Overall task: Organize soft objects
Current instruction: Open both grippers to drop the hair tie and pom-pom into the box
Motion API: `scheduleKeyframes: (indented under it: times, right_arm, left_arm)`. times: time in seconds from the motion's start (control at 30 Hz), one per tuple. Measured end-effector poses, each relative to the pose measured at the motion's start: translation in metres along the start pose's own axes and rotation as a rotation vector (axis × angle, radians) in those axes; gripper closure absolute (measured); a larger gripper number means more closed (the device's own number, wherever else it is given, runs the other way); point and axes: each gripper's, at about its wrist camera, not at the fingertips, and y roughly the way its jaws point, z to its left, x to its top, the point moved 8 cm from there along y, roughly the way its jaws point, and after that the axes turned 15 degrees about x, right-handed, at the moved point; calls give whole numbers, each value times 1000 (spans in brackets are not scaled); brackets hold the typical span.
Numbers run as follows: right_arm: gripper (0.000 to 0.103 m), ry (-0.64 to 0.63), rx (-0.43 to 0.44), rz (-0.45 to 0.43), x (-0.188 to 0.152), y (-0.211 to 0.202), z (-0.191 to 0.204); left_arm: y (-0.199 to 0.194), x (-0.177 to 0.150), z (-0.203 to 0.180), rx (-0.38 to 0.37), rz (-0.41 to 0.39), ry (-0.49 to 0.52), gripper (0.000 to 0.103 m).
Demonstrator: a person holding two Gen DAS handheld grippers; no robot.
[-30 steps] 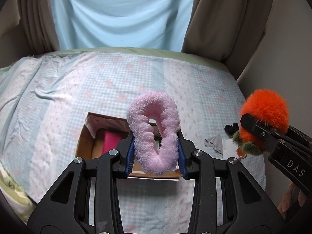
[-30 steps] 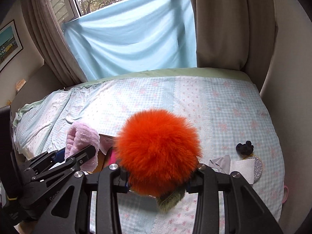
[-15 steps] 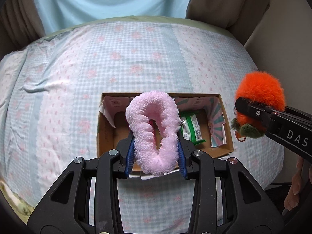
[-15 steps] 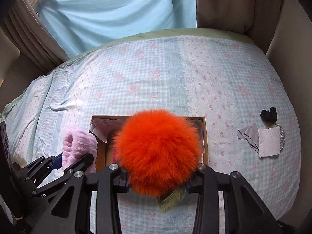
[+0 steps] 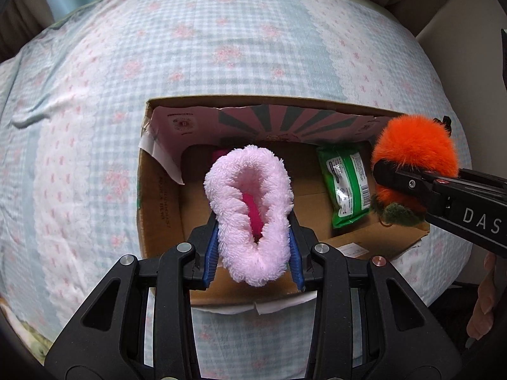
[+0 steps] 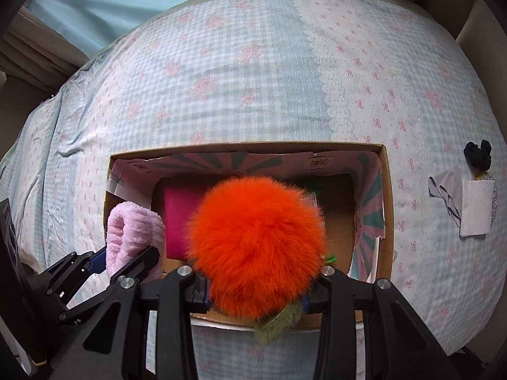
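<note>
Open-top cardboard box (image 5: 158, 196) on bed (image 5: 95, 95), long side across both views; near rim just ahead of both tools, far wall lined w/ pink-and-grey striped print. Box floor bare in the middle, btwn magenta item (image 6: 180, 221) at left and green packet (image 5: 347, 186) at right. Wide stretch of bedspread free beyond the far wall and left of the box. Right of box, well apart on the bed: white textured cloth (image 6: 477, 207), grey swatches (image 6: 443, 186), small black fuzzy thing (image 6: 478, 155).

Bedspread: thin blue-white check w/ pink bows, a few creases at left. Box: plain corrugated brown, torn flap at left corner. Pink fuzzy loop (image 5: 250, 212): plush terry ring, squeezed to an oval. Orange pom-pom (image 6: 256, 247): long-haired, round, w/ olive-green fuzzy bit under it.

Left hand-held gripper (image 5: 253, 253): clamped narrow on the pink loop's lower part btwn blue pads, loop standing up past the tips, hanging above the box's left-centre near the front rim. Right hand-held gripper (image 6: 256, 294): closed on the pom-pom, ball bulging beyond the tips, above the box's right part, over the packet's edge. Both soft things off the box floor, apart from each other.
</note>
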Motion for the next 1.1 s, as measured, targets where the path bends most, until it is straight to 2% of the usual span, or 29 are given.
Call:
scheduleKeyframes:
  times: [0.2,0.33,0.37,0.4,0.43,0.47,0.5,0.53,0.67,0.8,1.1]
  right_arm:
    - [67,28,6,44,13,22,-14]
    - [66,71,39,78,17,33,-20]
    - [63,81,48,88,17,36,-21]
    - [57,87,61,91,18,39,-21]
    - [39,92,70,90,18,41,-21]
    - [26,97,73,87,19,42,-22]
    - [2,99,80,80,20,42,-23]
    - [0,102,87,71,20,41,-23]
    - [0,117,83,46,21,37,-28]
    - [0,101,80,36,20,31,-26]
    - [0,44,69,-13,13,7,-13]
  left_arm:
    - [26,5,-12,-9,47,55,70]
    - [32,9,-20,-8,59,103,70]
    - [31,10,-22,-20,52,113,66]
    - [30,12,-24,-27,39,123,57]
    - [30,13,-26,-33,41,135,26]
    - [29,13,-27,-34,42,140,0]
    - [27,14,-27,-43,30,138,1]
    - [23,14,-27,-58,16,139,0]
    - [23,9,-24,-31,26,163,0]
    - [22,4,-17,-32,39,129,0]
    - [-1,2,-7,-11,-8,103,0]
